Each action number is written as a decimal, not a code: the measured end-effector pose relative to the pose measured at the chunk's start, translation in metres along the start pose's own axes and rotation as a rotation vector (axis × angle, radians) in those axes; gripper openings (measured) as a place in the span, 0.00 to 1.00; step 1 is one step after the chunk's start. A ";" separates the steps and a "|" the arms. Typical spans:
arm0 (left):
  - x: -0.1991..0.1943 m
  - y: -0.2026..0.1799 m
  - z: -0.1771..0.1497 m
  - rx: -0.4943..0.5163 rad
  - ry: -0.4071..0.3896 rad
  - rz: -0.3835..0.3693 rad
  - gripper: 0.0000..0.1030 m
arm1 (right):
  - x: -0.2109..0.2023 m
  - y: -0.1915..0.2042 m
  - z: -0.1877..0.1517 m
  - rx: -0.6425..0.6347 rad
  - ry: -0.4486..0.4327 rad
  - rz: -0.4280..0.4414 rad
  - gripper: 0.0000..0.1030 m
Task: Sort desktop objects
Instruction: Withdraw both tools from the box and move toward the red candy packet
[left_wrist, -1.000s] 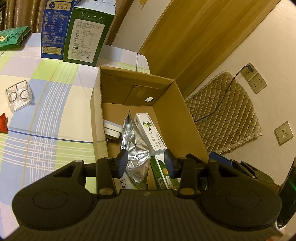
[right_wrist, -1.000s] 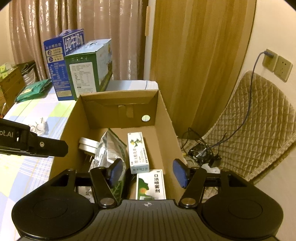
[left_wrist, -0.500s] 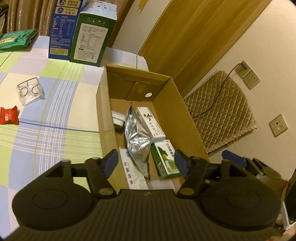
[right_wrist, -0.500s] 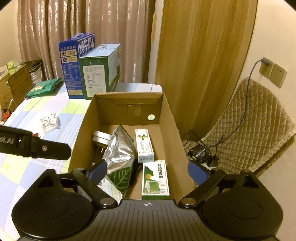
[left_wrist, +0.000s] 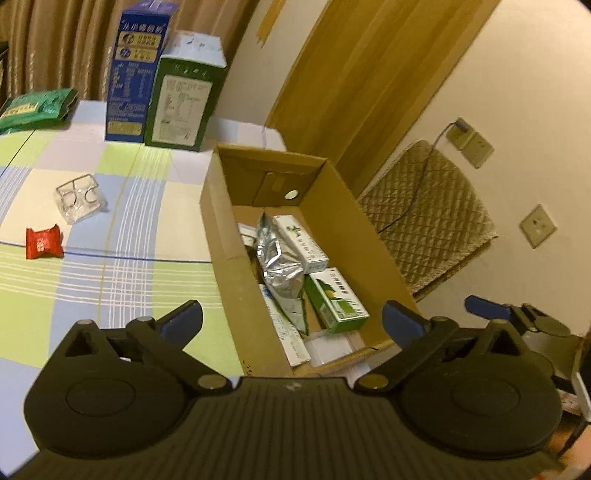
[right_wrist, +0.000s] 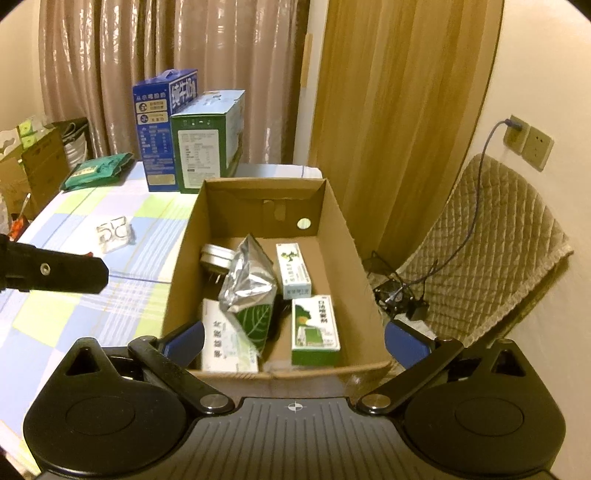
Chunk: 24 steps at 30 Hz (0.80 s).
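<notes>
1. The table (left_wrist: 110, 280) has a checked cloth in green, blue and white. It fills the left side of both views.
2. The cardboard box (right_wrist: 334, 236) stands open at the right edge of the table, just beyond both grippers. Its near wall is directly under the fingertips in the right wrist view.
3. Two milk cartons stand upright at the far end of the table, touching side by side: a blue carton (right_wrist: 155, 122) and a green carton (right_wrist: 201, 155).
4. The left gripper (left_wrist: 291, 321) has jaws that are opening, already spread very wide. Nothing is between them. The box lies ahead of it and a little to the right.
5. The right gripper (right_wrist: 293, 339) also has jaws that are opening to a wide spread, and holds nothing. The box contents lie just ahead, between its two fingers in the picture.
6. A green packet (left_wrist: 35, 109) lies flat at the far left of the table.
7. Inside the box, a silver foil pouch (right_wrist: 251, 288) leans over a white flat box (right_wrist: 221, 343).
8. Right of the pouch lie a green-and-white medicine box (right_wrist: 314, 328) and, further back, a white narrow box (right_wrist: 293, 269).
9. A clear plastic piece (left_wrist: 79, 197) lies on the cloth, well apart from both grippers.
10. A red wrapped candy (left_wrist: 43, 242) lies near it, on the left.
</notes>
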<state>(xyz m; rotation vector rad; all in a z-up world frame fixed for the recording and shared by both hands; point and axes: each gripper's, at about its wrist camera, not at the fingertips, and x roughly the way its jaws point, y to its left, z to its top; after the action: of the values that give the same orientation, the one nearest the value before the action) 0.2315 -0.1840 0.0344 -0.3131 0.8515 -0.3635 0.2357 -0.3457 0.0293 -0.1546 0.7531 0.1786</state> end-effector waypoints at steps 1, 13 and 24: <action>-0.005 0.000 -0.002 0.007 -0.008 -0.006 0.98 | -0.004 0.002 -0.002 0.003 -0.001 0.002 0.98; -0.059 0.021 -0.025 0.094 -0.074 0.030 0.98 | -0.040 0.036 -0.019 0.020 -0.021 0.048 0.98; -0.115 0.055 -0.045 0.133 -0.181 0.072 0.98 | -0.059 0.083 -0.026 0.014 -0.035 0.144 0.98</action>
<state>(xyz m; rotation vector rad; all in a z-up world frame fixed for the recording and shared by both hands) 0.1377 -0.0907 0.0611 -0.1882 0.6556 -0.3181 0.1581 -0.2765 0.0450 -0.0833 0.7306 0.3121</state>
